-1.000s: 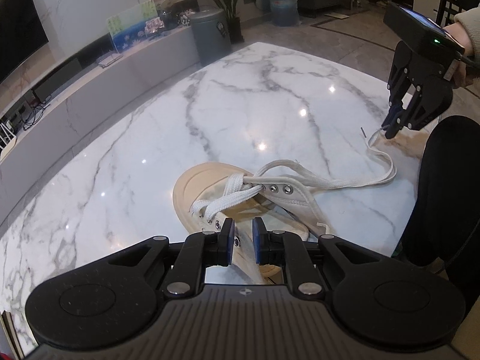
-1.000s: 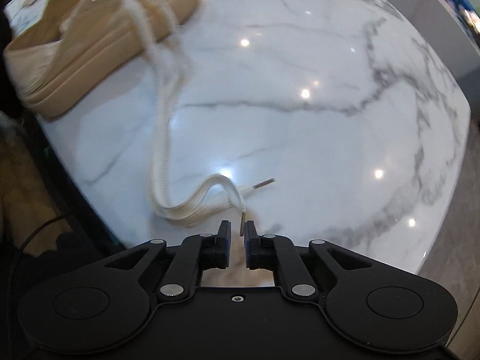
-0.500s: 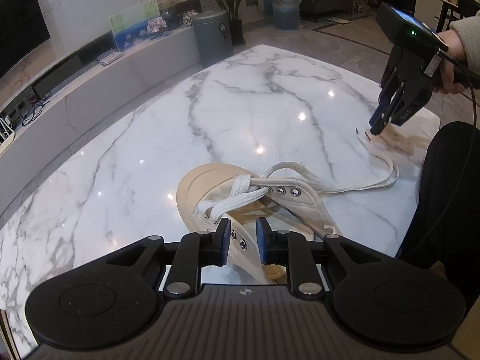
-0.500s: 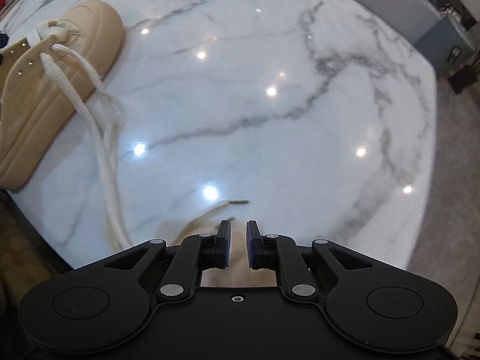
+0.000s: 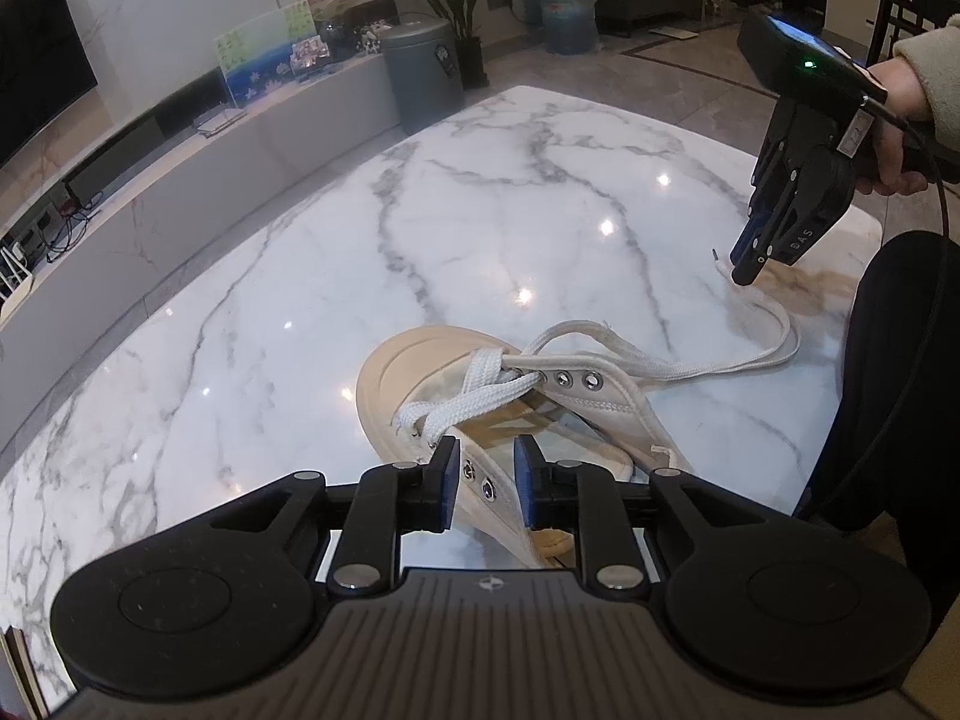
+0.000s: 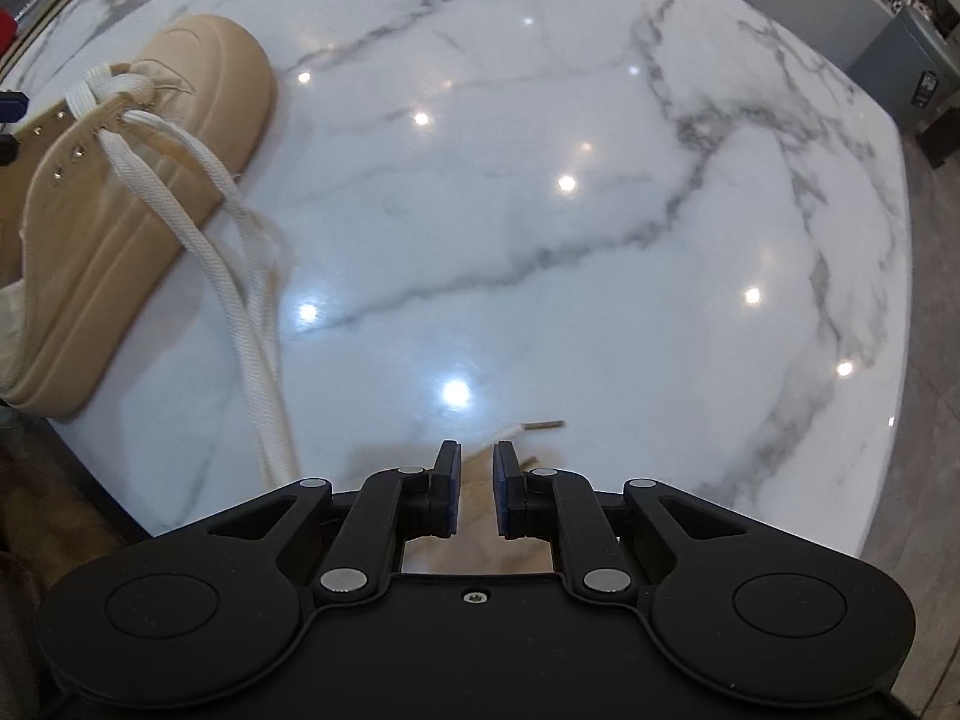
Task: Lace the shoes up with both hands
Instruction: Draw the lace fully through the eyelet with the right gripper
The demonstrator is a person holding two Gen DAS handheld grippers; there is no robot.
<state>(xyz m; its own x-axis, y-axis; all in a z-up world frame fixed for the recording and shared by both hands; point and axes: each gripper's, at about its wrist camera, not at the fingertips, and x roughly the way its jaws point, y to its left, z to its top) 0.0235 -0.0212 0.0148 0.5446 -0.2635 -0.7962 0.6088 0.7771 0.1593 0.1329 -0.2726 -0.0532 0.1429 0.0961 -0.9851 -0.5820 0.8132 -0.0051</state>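
Observation:
A beige canvas shoe [image 5: 396, 372] lies on the white marble table [image 5: 480, 228], partly laced with a white lace [image 5: 780, 354]. My left gripper [image 5: 486, 480] is low over the shoe's near eyelet flap [image 5: 480, 483], which stands in the narrow gap between its pads without being squeezed. The lace runs right to a loop near the table edge. My right gripper [image 5: 744, 273] hangs just above the lace's end, pointing down. In the right wrist view the right gripper [image 6: 476, 450] is slightly open and holds nothing. The lace tip [image 6: 543, 425] lies on the marble just beyond it, and the shoe [image 6: 198, 78] is at far left.
A person's dark-clad leg [image 5: 888, 390] is against the table's right edge, and a hand [image 5: 894, 156] holds the right gripper. A grey bin [image 5: 423, 72] and a low wall bench [image 5: 180, 180] stand beyond the table's far side.
The right gripper let go of the lace tip, lifted and rolled; the tip now rests on the table. The left jaws widened slightly around the eyelet flap.

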